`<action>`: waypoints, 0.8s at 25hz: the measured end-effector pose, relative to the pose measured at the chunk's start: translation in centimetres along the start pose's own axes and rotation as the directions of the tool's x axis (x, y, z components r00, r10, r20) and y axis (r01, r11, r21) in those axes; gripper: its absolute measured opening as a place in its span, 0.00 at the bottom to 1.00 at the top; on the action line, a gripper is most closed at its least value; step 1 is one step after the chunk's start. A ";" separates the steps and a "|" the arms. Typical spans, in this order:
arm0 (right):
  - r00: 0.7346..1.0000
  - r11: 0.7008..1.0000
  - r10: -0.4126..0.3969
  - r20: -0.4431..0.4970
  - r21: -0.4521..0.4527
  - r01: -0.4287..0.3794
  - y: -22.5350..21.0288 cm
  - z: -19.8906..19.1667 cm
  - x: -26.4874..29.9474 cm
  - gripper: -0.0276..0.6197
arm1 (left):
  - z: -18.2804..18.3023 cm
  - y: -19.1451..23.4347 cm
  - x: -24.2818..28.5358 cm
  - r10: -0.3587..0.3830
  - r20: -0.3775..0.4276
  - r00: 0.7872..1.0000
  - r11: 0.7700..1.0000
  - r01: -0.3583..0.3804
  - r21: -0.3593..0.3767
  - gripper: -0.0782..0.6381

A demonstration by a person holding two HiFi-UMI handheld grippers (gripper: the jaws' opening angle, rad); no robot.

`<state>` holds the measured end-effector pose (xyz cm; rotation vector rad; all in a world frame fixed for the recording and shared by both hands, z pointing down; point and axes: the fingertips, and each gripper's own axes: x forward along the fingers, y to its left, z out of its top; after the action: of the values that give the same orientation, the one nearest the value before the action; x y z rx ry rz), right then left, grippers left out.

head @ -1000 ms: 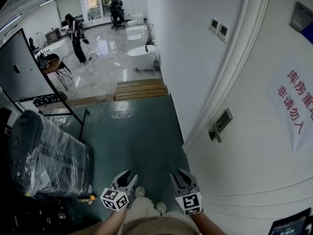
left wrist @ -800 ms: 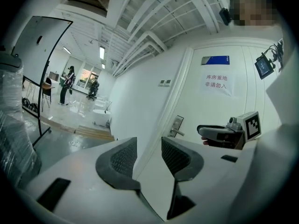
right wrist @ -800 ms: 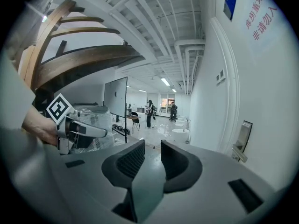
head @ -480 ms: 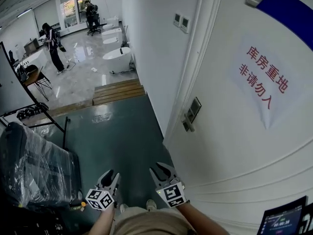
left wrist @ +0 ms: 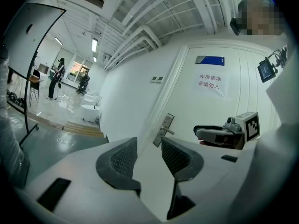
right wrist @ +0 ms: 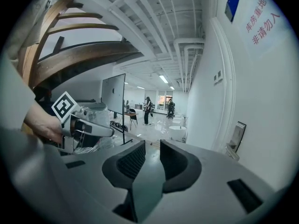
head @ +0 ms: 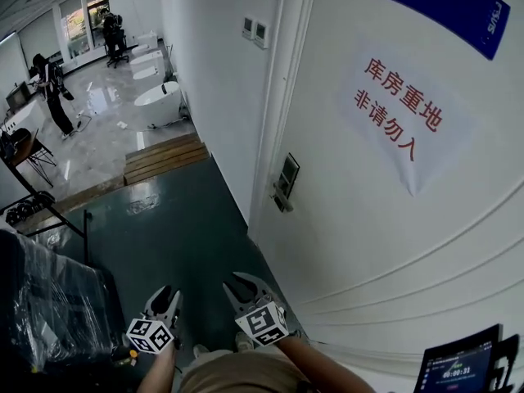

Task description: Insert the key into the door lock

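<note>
The person stands close to the white door (head: 393,244) and holds both tools low, in front of the body. The left gripper (head: 166,295) has its jaws spread and nothing sits between the dark pads; the same is true for the right gripper (head: 248,289), which is also spread and empty. I see no key in any view, not in a tool and not elsewhere. The door lock (head: 285,178), a dark plate with a lever handle, is on the door edge just beside the frame, well above and ahead of both tools. It is too small to tell if a key sits in the keyhole. So this scene fits two stages: the key is somewhere out of sight and must be brought, or it is in the lock and the tools have let go. I judge that any work at the lock will call for raising a tool to the plate and a fine, straight line to the keyhole, because the lever and the frame leave little room. Around are a paper sign (head: 401,117) with red characters, wall switches (head: 255,29), a wooden step (head: 164,158), a bathtub (head: 157,94), and a plastic-wrapped load (head: 41,301) at the left. Nothing stands between the tools and the lock.
</note>
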<state>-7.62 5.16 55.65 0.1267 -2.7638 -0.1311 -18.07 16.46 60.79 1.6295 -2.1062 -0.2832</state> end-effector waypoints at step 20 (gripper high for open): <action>0.998 0.995 -0.055 0.014 0.087 0.053 -0.9 -0.7 -1.0 0.17 | -1.5 -0.6 0.2 -0.048 -0.053 0.997 0.999 0.047 -0.023 0.34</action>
<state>-6.37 4.28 55.78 0.2244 -2.7839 -0.0263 -16.91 16.30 61.90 1.6583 -2.0201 -0.2737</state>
